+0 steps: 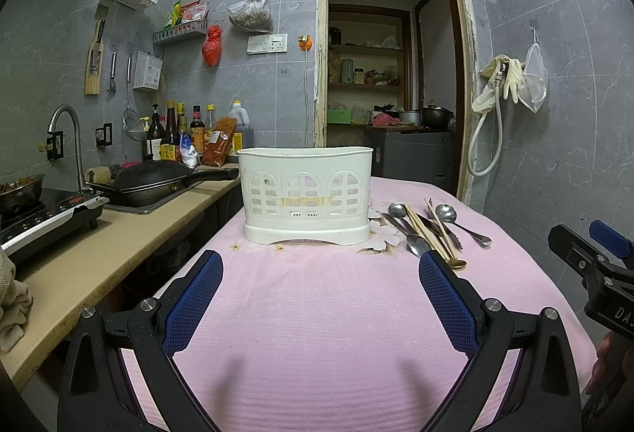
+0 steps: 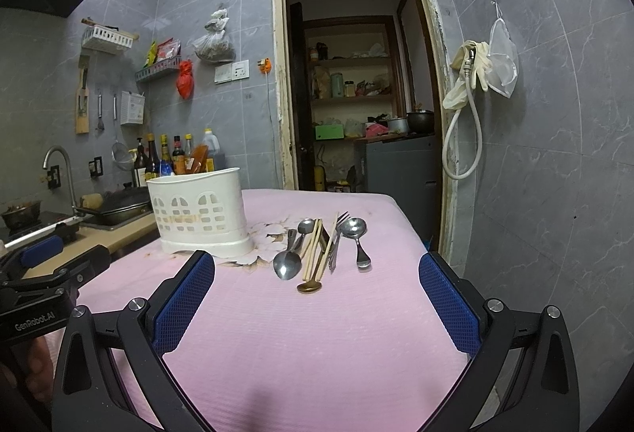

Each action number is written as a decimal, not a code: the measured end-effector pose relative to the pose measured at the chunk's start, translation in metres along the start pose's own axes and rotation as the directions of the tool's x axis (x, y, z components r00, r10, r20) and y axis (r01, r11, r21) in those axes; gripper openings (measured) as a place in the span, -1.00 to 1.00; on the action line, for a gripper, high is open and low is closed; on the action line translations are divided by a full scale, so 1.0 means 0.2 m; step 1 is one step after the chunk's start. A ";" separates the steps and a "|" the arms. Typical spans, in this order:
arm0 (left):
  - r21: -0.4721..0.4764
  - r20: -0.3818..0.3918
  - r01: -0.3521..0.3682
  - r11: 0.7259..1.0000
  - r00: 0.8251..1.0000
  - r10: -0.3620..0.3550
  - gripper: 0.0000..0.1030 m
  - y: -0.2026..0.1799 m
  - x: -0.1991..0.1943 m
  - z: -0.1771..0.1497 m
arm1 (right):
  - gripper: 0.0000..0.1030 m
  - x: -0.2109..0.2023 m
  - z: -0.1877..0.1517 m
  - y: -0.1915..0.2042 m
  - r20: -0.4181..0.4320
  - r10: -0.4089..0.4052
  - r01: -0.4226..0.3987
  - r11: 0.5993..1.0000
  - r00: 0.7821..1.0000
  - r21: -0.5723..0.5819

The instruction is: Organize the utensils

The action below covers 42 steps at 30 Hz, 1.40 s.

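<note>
A white slotted utensil holder stands on the pink tablecloth; it also shows in the right wrist view. Right of it lies a pile of utensils: steel spoons, wooden chopsticks, a fork and a gold spoon. My left gripper is open and empty, in front of the holder. My right gripper is open and empty, just short of the utensil pile.
A kitchen counter runs along the left with a black pan, sink faucet, stove and sauce bottles. An open doorway is behind the table. The table's right edge drops off near the tiled wall.
</note>
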State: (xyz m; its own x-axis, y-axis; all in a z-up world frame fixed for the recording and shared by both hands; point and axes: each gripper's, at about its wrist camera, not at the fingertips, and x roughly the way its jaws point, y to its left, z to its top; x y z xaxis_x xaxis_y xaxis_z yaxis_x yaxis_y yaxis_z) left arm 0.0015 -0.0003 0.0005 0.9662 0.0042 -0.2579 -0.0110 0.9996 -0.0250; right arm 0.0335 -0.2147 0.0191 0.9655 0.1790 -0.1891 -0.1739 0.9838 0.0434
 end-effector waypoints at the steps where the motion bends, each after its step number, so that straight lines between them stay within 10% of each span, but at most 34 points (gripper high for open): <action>1: 0.000 0.000 0.000 1.000 1.000 0.000 0.89 0.00 0.00 0.00 | 1.00 0.00 0.00 0.00 0.000 0.000 0.000 1.000 1.000 0.000; 42: -0.035 0.024 -0.018 0.999 1.000 0.018 0.89 0.01 0.06 0.09 | 1.00 0.04 0.00 0.04 -0.027 -0.080 0.079 0.996 0.996 -0.049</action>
State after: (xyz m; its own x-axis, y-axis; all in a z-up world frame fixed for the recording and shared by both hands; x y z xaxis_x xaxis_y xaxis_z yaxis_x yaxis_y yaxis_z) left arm 0.0174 0.0030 0.0149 0.9717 0.0233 -0.2352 -0.0371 0.9978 -0.0545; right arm 0.0402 -0.2055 0.0184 0.9708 0.0999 -0.2181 -0.1068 0.9941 -0.0200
